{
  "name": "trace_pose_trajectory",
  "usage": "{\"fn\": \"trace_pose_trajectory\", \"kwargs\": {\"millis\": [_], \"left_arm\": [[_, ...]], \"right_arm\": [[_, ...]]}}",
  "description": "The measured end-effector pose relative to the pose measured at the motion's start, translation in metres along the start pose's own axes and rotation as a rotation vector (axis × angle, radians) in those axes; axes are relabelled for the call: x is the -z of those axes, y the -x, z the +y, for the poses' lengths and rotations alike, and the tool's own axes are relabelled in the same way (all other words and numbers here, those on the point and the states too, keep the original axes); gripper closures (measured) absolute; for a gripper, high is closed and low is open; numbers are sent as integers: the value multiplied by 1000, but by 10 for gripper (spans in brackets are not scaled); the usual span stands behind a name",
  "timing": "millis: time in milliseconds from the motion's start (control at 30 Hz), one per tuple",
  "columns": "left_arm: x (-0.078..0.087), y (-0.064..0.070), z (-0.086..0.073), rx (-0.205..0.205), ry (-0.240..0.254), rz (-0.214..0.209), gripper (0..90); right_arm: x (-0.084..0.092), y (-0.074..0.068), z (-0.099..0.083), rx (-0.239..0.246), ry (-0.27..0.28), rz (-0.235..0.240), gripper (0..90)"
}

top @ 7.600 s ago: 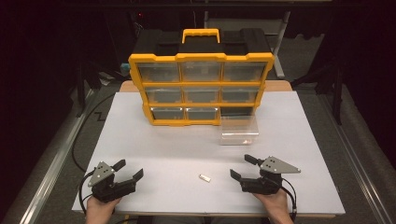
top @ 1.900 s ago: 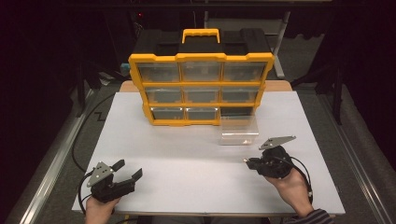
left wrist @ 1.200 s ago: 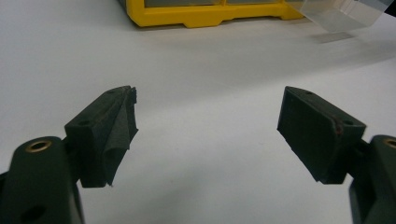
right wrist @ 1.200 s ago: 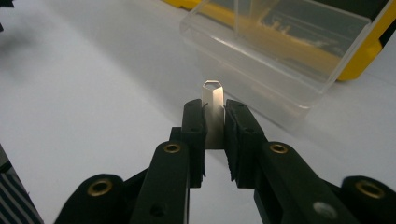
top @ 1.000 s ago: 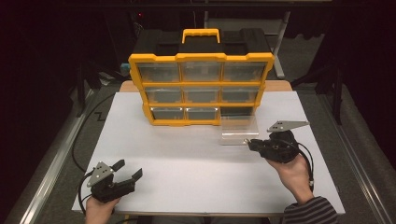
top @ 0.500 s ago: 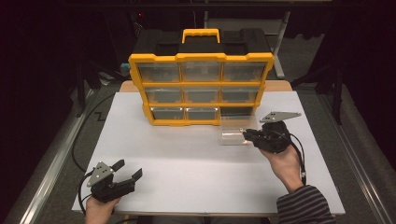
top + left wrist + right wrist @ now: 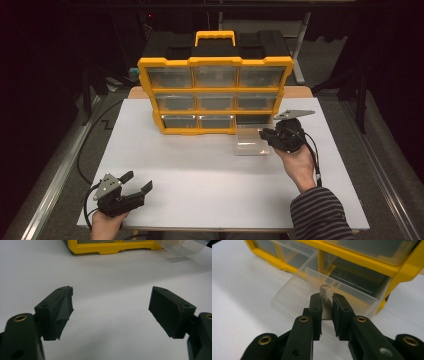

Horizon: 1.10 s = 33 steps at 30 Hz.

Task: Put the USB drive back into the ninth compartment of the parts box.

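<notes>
My right gripper [image 7: 326, 298] [image 7: 263, 134] is shut on a small whitish flat piece [image 7: 325, 290], which stands up between its pads over the clear plastic drawer [image 7: 299, 290] [image 7: 250, 144]. That drawer sits on the white table in front of the yellow organiser's [image 7: 215, 90] empty bottom-right slot [image 7: 256, 119]. My left gripper [image 7: 136, 182] [image 7: 111, 307] rests open near the table's front left corner, with nothing between its jaws.
The yellow and black organiser with its black lid and yellow handle [image 7: 215, 37] stands at the back of the white table [image 7: 200, 170]. Its other drawers are pushed in. A cable [image 7: 92, 145] runs off the table's left side.
My right gripper has moved left and toward the organiser with the small piece, reaching the clear drawer's edge. The piece was picked off the table's front earlier. The left gripper has stayed still.
</notes>
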State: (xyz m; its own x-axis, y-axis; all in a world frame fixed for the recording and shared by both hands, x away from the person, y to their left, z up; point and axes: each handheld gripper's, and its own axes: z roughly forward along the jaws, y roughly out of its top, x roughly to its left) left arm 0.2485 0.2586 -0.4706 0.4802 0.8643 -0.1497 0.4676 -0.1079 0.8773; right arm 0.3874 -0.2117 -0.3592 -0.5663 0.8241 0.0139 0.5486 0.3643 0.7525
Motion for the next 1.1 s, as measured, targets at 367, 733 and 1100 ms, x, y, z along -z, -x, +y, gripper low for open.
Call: {"fn": "trace_pose_trajectory", "kwargs": {"millis": [367,733,1100], "left_arm": [[0,0,0,1,3,0,203],[0,0,0,-4,1,-1,204],[0,0,0,-1,1,2,204]], "right_arm": [[-4,1,-5,-19,17,-2,584],[18,-13,-20,20,61,37,458],[33,-22,-39,72,116,22,462]]}}
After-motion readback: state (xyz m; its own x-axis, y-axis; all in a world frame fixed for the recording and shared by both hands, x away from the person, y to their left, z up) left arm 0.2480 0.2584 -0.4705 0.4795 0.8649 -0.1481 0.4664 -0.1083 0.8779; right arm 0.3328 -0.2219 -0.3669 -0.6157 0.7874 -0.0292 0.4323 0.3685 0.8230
